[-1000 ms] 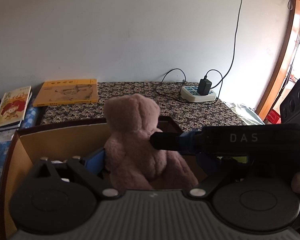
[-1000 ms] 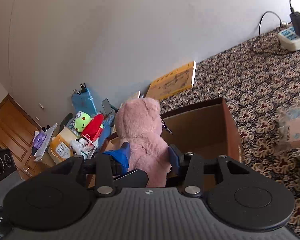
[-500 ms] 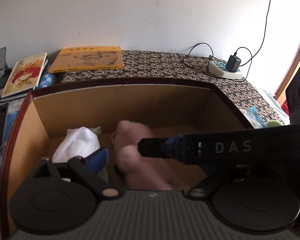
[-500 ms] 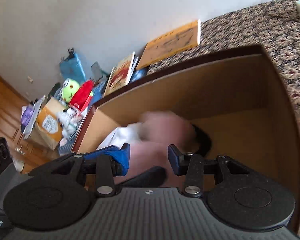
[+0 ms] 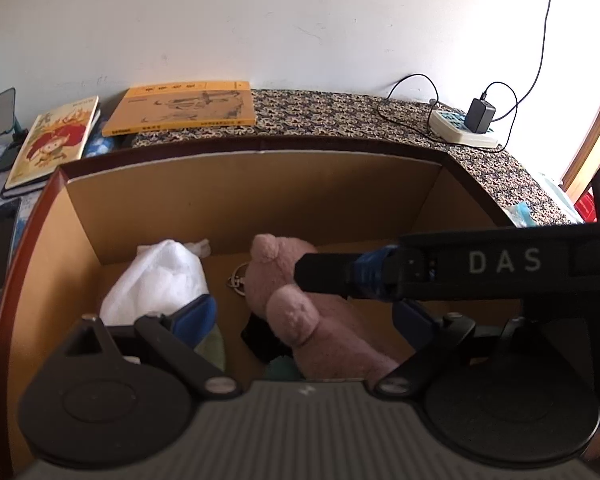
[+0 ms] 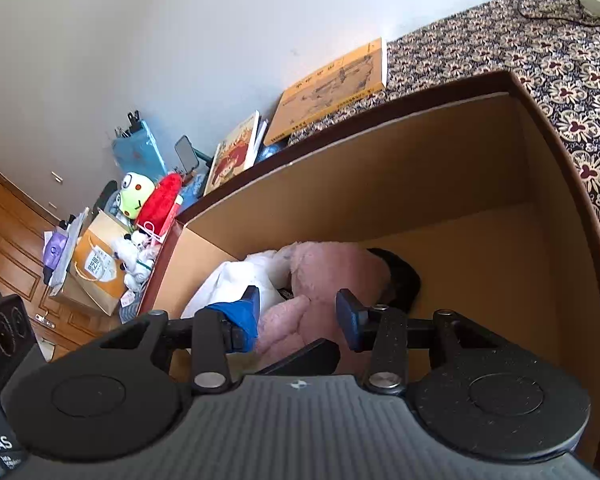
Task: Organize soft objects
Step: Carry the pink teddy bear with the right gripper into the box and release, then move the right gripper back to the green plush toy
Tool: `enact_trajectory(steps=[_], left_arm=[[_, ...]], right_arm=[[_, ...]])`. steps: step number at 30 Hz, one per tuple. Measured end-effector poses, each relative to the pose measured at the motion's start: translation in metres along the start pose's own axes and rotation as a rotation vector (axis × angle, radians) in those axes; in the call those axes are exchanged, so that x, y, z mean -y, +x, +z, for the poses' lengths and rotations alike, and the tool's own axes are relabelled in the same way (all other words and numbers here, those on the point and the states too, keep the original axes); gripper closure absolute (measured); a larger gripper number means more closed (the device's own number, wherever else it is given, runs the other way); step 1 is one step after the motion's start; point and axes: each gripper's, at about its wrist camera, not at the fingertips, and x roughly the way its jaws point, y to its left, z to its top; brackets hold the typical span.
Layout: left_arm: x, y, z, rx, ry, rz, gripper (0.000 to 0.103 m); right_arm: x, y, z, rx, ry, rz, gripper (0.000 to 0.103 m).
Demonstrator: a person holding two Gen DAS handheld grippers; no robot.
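A pink teddy bear (image 5: 296, 316) lies on the floor of an open cardboard box (image 5: 240, 184), its head toward the far wall. My right gripper (image 6: 300, 308) is shut on the bear (image 6: 324, 268), with a blue pad on either side of its body. In the left wrist view, one black finger (image 5: 328, 276) of that gripper reaches in from the right and rests against the bear. My left gripper (image 5: 304, 314) stands open and wide around the bear, and its left pad is clear of the fur. A white soft bundle (image 5: 156, 276) lies left of the bear.
A dark item (image 6: 400, 276) lies under the bear and a metal keyring (image 5: 236, 280) by its head. Books (image 5: 180, 108) and a power strip (image 5: 460, 132) sit on the patterned tabletop behind the box. Plush toys (image 6: 136, 196) are piled at the far left.
The bear was held upright above the box rim; it now lies down inside the box. Both grippers sank and tipped downward with it, then stayed still.
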Motion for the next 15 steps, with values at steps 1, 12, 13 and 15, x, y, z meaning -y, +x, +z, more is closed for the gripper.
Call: enact_trajectory(steps=[1, 12, 13, 15], left_arm=[[0.0004, 0.0001, -0.0001, 0.003, 0.000, 0.004, 0.009], [0.0044, 0.0027, -0.0006, 0.024, 0.019, 0.043, 0.009], [0.0048, 0.0027, -0.0007, 0.026, 0.022, 0.047, 0.009], [0.0053, 0.0024, -0.0011, 0.026, 0.025, 0.052, 0.010]], right_arm=[[-0.0007, -0.0009, -0.0008, 0.010, -0.006, 0.002, 0.076], [-0.0018, -0.0029, -0.0008, 0.059, -0.036, 0.033, 0.076], [-0.0021, -0.0035, -0.0017, 0.064, -0.040, 0.035, 0.076], [-0.0035, -0.0034, -0.0023, 0.071, -0.054, 0.037, 0.076]])
